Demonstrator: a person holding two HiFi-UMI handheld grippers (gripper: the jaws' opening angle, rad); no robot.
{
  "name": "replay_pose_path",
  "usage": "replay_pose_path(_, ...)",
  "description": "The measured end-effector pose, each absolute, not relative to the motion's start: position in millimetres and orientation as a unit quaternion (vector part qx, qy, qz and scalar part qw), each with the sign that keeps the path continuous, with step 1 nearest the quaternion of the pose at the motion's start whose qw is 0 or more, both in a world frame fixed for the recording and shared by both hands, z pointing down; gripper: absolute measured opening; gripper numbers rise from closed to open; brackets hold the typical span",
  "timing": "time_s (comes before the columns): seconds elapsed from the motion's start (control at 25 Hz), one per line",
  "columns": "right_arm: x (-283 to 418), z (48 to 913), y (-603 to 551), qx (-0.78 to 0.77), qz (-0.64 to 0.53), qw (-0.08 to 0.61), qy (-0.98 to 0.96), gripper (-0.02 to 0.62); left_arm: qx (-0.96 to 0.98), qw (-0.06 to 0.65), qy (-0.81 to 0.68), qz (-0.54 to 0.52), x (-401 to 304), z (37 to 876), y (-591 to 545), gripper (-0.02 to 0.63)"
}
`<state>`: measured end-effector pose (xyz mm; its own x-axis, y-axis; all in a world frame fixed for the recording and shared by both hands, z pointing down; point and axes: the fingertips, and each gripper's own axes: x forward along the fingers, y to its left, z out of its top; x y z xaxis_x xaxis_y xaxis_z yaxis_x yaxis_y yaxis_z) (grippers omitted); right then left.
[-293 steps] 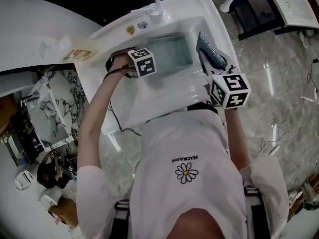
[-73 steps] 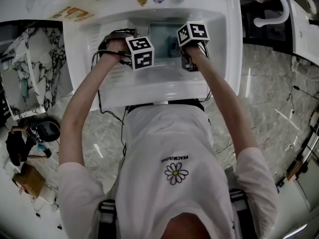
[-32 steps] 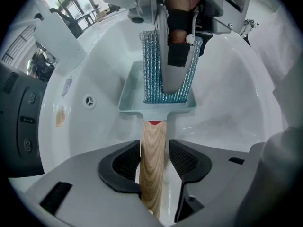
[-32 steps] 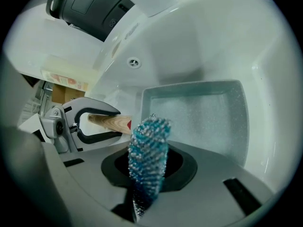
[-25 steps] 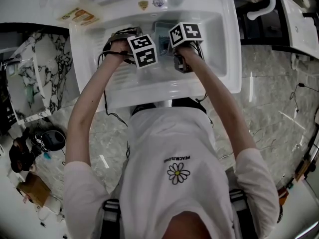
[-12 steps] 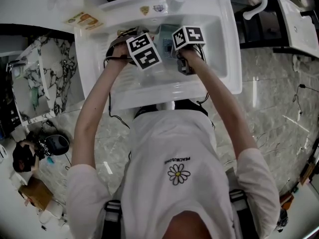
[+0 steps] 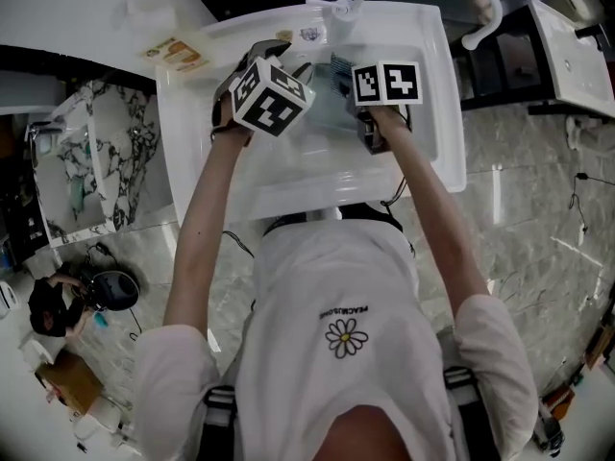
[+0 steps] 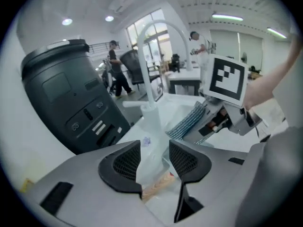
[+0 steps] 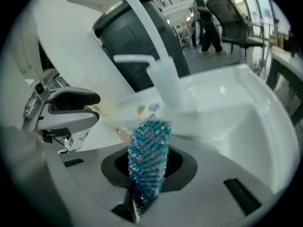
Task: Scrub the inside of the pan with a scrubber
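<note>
My right hand-held gripper [image 9: 148, 170] is clamped on the blue woven mesh scrubber [image 9: 149, 148], which stands up along its jaws. The pale green rectangular pan [image 7: 333, 109] lies below it in the white sink [image 7: 444, 84], between both tools, so I'd bring the right one straight down. The left hand-held gripper [image 8: 155, 162] has just been narrowing its jaws, which are still apart and grip nothing.

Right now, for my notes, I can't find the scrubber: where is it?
In the right gripper view, the scrubber stands clamped in the right gripper, above the sink, near the faucet.
</note>
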<state>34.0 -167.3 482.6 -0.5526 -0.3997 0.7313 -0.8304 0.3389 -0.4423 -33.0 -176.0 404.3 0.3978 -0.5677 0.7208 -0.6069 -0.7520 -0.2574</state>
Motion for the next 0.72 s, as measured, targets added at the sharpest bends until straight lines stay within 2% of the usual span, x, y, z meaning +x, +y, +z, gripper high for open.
replay_pose_path(0.16, 50, 400, -179, 0.455, 0.286, 0.192, -0.821, 0.055, 0.851, 0.043, -0.434, 0.293, -39, 336, -178, 0.146)
replay_pose_path(0.24, 56, 359, -176, 0.478, 0.215, 0.155, -0.838, 0.055, 0.849, 0.039, -0.475, 0.229, -45, 301, -172, 0.077)
replay_pose_path(0.36, 65, 307, -161, 0.508, 0.125, 0.102, -0.846, 0.055, 0.842, 0.023, -0.518, 0.145, -52, 256, -151, 0.025)
replay_pose_path(0.56, 80, 264, -127, 0.553, 0.019, 0.071, -0.830, 0.055, 0.824, 0.023, -0.567, 0.017, -70, 215, -111, 0.018)
replay_pose_path(0.72, 92, 258, -103, 0.581, -0.022, 0.069, -0.811, 0.055, 0.808, -0.002, -0.589, 0.003, -79, 218, -93, 0.017)
